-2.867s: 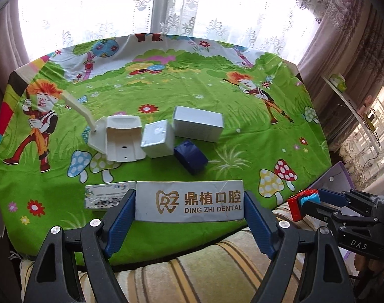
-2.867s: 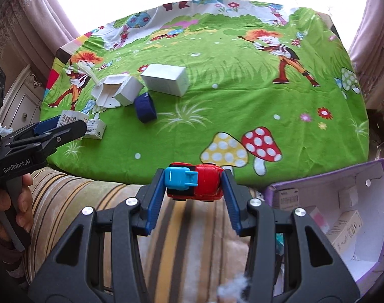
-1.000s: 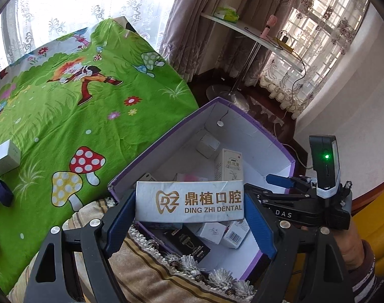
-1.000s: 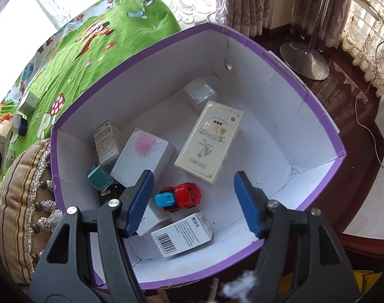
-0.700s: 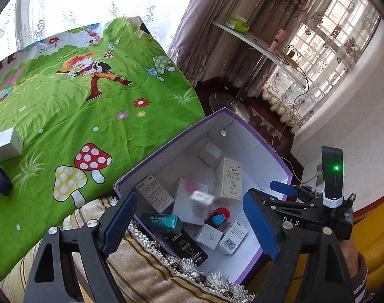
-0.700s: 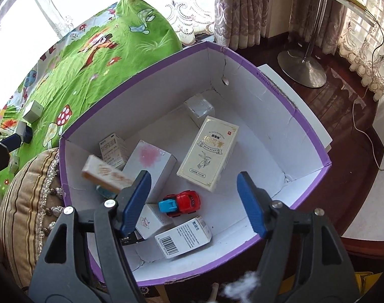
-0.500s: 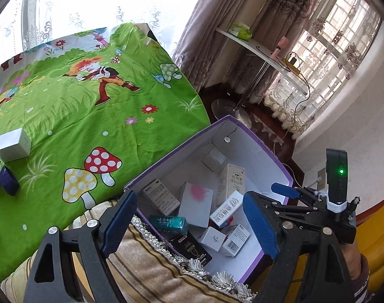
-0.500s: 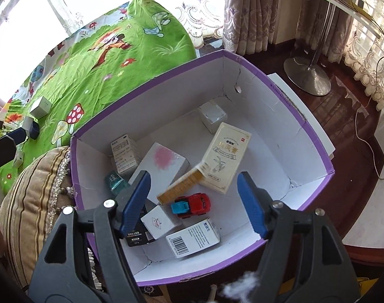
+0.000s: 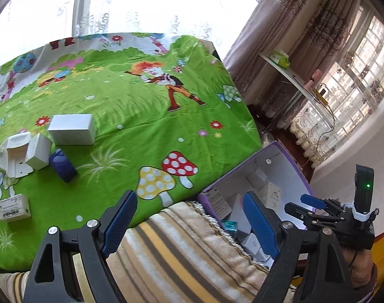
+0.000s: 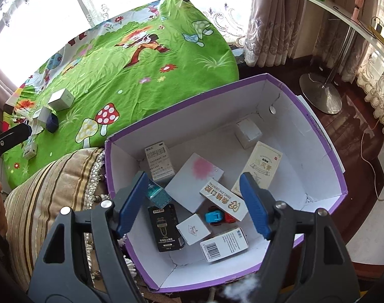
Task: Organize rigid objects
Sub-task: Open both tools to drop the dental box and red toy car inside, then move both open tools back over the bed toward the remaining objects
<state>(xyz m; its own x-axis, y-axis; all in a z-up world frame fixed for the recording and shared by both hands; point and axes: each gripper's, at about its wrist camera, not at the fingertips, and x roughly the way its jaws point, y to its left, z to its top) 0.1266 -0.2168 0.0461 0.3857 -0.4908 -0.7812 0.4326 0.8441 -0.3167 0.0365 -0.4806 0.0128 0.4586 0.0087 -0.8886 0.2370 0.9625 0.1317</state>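
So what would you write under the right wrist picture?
Right tool, opening and empty, above the purple box holding a toy car and small cartons.

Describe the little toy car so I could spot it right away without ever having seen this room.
Find the open purple cardboard box with white inside walls beside the striped cushion. Near its front wall, the small red and blue plastic toy car lies partly tucked under a white DING ZHI DENTAL carton. It is the only rounded, brightly coloured thing among plain rectangular packages.
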